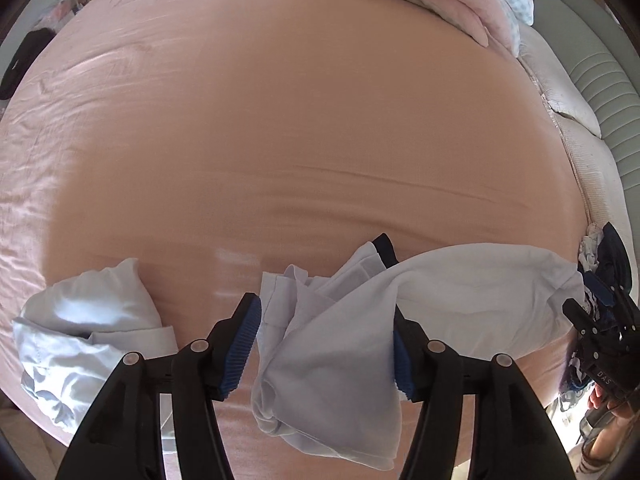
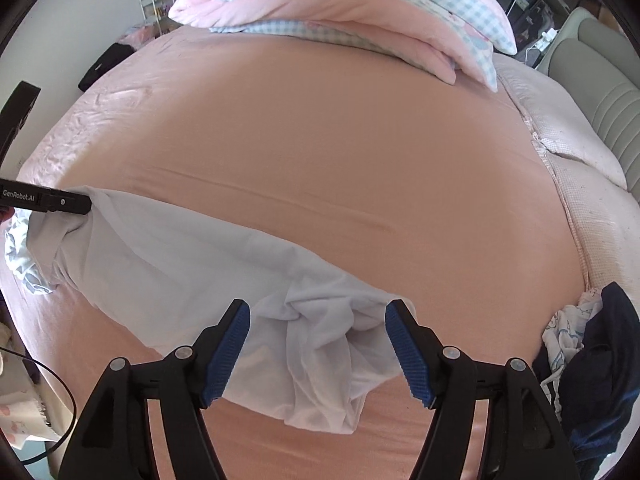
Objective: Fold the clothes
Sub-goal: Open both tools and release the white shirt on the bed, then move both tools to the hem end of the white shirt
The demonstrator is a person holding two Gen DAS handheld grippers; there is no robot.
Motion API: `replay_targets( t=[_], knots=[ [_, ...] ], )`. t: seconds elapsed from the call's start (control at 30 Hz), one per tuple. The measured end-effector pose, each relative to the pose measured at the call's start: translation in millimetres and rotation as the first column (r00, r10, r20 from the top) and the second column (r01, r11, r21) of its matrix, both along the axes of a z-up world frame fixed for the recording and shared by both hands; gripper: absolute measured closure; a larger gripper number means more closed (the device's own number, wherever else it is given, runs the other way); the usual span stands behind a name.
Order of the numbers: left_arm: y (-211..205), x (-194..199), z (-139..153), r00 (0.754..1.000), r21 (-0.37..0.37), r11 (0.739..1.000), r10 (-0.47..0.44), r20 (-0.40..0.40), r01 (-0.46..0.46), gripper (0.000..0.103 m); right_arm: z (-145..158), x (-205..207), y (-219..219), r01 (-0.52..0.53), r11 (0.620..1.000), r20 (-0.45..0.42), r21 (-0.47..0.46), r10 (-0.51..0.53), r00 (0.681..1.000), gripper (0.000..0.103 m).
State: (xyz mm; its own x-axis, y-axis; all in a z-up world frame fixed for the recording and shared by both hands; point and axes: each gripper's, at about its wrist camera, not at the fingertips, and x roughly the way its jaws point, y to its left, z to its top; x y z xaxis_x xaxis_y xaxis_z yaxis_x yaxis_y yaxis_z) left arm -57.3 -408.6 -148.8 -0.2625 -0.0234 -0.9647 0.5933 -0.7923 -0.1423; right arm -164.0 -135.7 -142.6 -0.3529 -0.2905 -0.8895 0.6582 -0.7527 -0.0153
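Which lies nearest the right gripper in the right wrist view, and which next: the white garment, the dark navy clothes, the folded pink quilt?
1. White garment, between the open fingers of the right gripper.
2. Dark navy clothes, at the right edge.
3. Folded pink quilt, across the bed, top.

"GenRobot.AI" on the left gripper (image 2: 60,202); "DAS" on the right gripper (image 1: 602,376).

Pink-sheeted bed (image 2: 320,152), white garment (image 2: 192,256) spread on it, folded quilt (image 2: 360,28), dark clothes pile (image 2: 600,360)
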Motion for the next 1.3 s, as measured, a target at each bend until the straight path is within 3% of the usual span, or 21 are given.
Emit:
replay_targets(
  t=[0.2, 0.33, 0.5, 0.7, 0.97, 1.1, 1.2, 1.3],
  knots=[
    [48, 47, 24, 0.998, -0.134, 0.991, 0.014, -0.069, -0.023, 0.046, 11, 22, 9, 0.032, 0.999, -0.031, -0.031, -0.032, 0.999, 0.033],
    [67, 75, 38, 0.979, -0.203, 0.975, 0.054, -0.194, -0.094, 0.046, 11, 43, 17, 0.046, 0.998, -0.082, -0.036, -0.049, 0.995, 0.033],
    [71, 80, 52, 0.953, -0.204, 0.972, 0.048, -0.299, -0.113, 0.046, 0, 56, 16, 0.032, 0.999, -0.107, -0.007, -0.033, 0.994, 0.032],
    [55, 44, 61, 0.971, -0.296, 0.954, -0.021, -0.238, -0.052, 0.046, -12, 55, 9, 0.026, 0.999, -0.107, 0.029, -0.023, 0.994, 0.032],
    [71, 71, 55, 0.969, -0.327, 0.944, -0.046, -0.244, -0.037, 0.046, -14, 60, 8, 0.036, 0.999, -0.057, -0.02, -0.037, 0.998, 0.032],
    [82, 88, 33, 0.979, -0.35, 0.936, -0.039, -0.199, -0.034, 0.045, -16, 76, -4, -0.017, 0.998, -0.154, 0.066, 0.028, 0.988, 0.032],
    [91, 98, 16, 0.989, -0.395, 0.919, -0.051, -0.135, -0.007, 0.045, -20, 99, -19, -0.106, 0.98, -0.257, 0.167, 0.147, 0.955, 0.032],
    [101, 106, 4, 0.99, -0.397, 0.917, -0.088, -0.109, 0.038, 0.045, -24, 123, -30, -0.198, 0.95, -0.299, 0.24, 0.266, 0.917, 0.032]
  ],
)
